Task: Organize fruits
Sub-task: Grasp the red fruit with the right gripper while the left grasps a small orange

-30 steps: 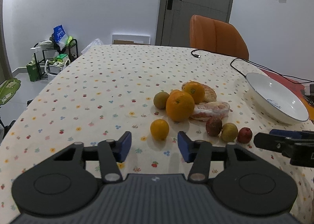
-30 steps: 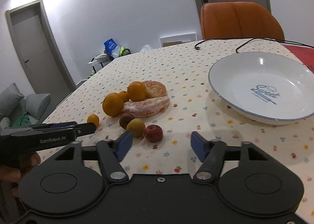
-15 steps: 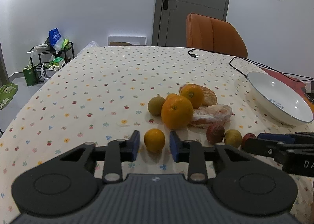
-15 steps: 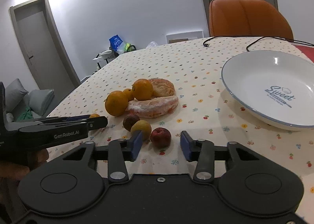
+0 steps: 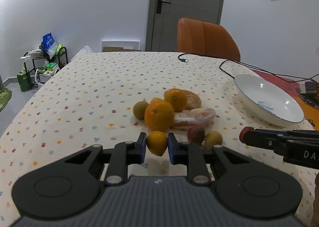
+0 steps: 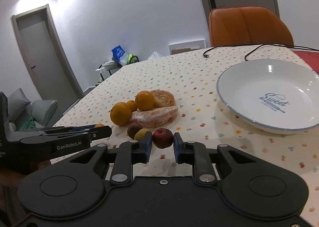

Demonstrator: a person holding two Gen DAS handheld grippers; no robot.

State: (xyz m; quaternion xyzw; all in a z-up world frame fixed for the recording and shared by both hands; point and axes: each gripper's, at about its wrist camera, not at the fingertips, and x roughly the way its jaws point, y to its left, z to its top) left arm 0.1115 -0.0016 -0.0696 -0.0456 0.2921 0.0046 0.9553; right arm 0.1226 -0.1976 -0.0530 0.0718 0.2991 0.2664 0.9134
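Left hand-held gripper [image 5: 157,148]: blue pads pinch a small orange citrus [image 5: 157,143] on both sides. The fruit appears raised just off the surface [image 5: 79,91], a flowered tablecloth, though contact underneath is hard to judge.

Straight ahead of it, close: a large orange [image 5: 159,115], with a green-brown round fruit [image 5: 140,109] just to its left. Behind the large orange, a second orange [image 5: 175,98] rests against a peeled citrus half [image 5: 193,99]. A peeled pomelo wedge [image 5: 194,117] lies ahead and slightly right, touching the large orange. Nearer, just right of the pads: a dull reddish fruit [image 5: 195,134] and a yellow-green fruit [image 5: 213,139], side by side.

Right hand-held gripper [image 6: 162,148]: pads closed against a dark red, wrinkled apple-like fruit [image 6: 162,138]; they seem to touch both flanks. Whether it is lifted I cannot tell. In the left view the same tool enters from the right edge, red fruit at its tip.

Just left of the right gripper's pads: the yellow-green and brownish fruits, touching each other. Further ahead and left, the main cluster.

Ahead and right of both grippers: a white plate [image 6: 249,75] with blue rim and "Sweet" lettering, apart from the fruit cluster, nothing in it.

Far end of the surface: black cable [image 5: 225,65], and an orange chair [image 5: 207,39] behind it.
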